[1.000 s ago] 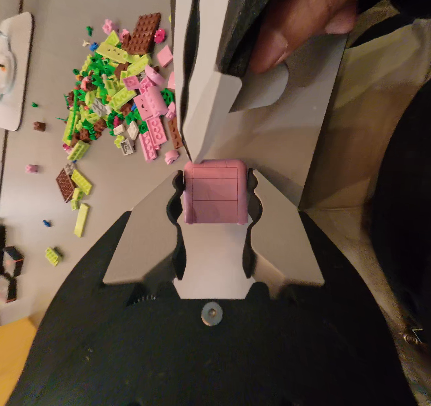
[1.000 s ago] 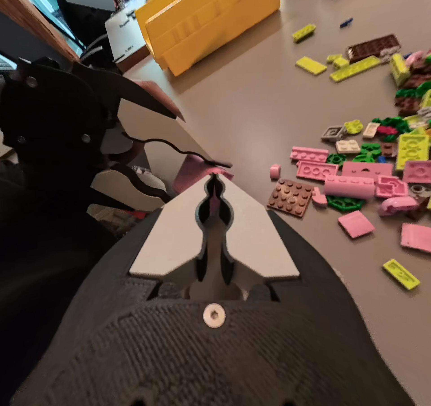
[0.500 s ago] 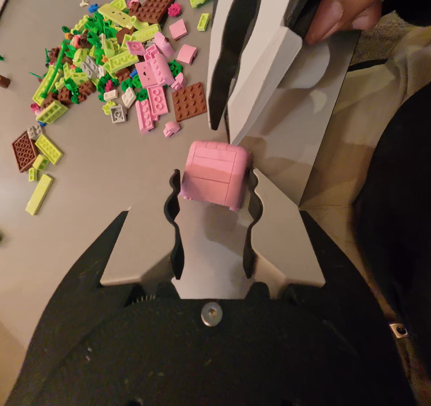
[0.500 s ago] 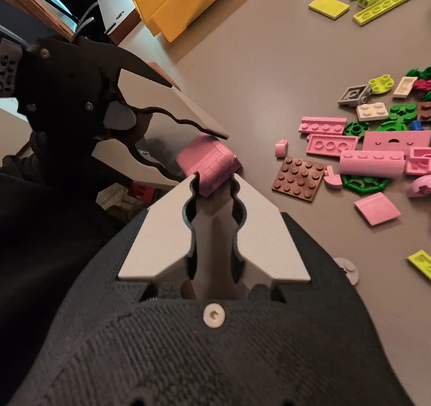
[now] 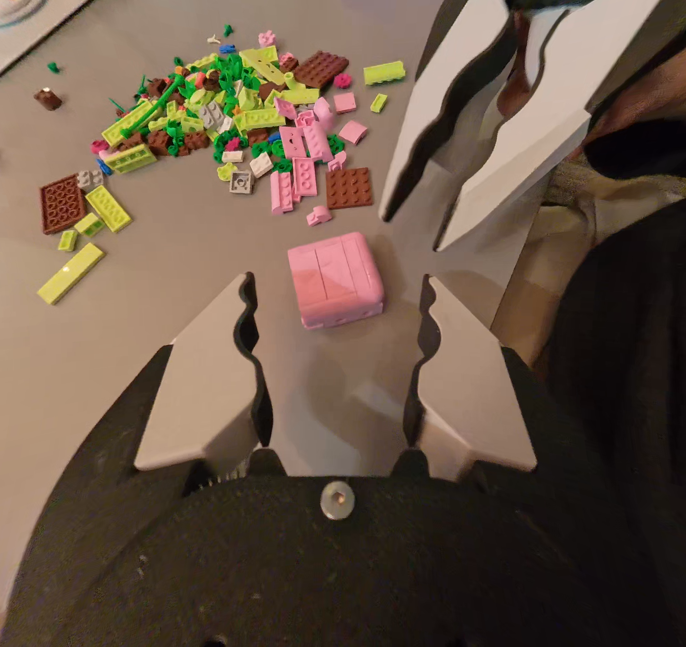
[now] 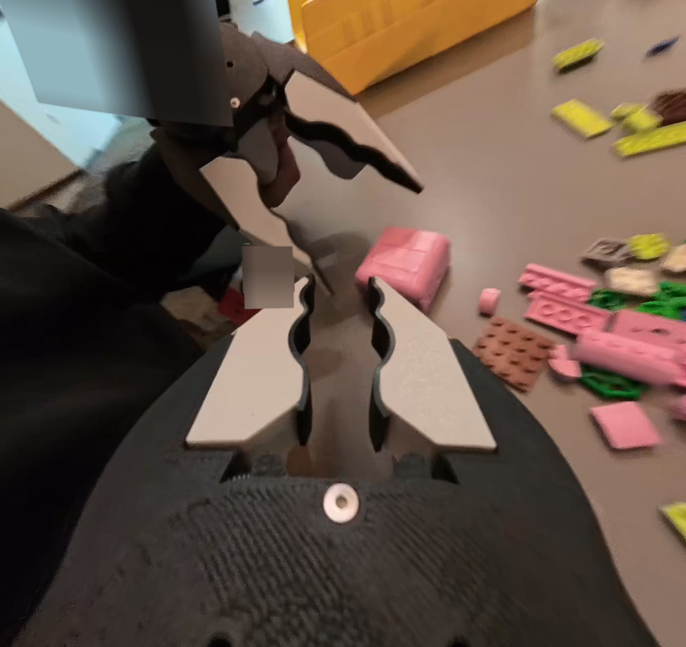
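Note:
A pink block built of bricks (image 5: 336, 280) lies on the grey table (image 5: 167, 313), free of both grippers. My left gripper (image 5: 336, 276) is wide open above it, its fingers well clear on both sides. My right gripper (image 6: 339, 282) is open with a narrow gap and holds nothing; the pink block (image 6: 406, 261) lies just beyond its right fingertip. In the left wrist view the right gripper (image 5: 412, 233) hangs to the right of the block. In the right wrist view the left gripper (image 6: 371, 235) stands open above and left of the block.
A pile of loose green, lime, brown and pink bricks (image 5: 230, 120) lies beyond the block, with a brown plate (image 5: 349, 188) nearest. Yellow bins (image 6: 415, 16) stand at the far table edge. A white tray (image 5: 48, 9) sits far left. A person's dark sleeve (image 5: 612, 369) fills the right. The tips of both grippers are at nearly the same place. My right gripper's tips are some 8 cm from the brown plate (image 5: 349, 188). Seen from the right wrist view (image 6: 510, 351) as well.
My left gripper opened wide and let go of the pink block, which now lies on the table. My right gripper went from shut to slightly open and drew back from the block.

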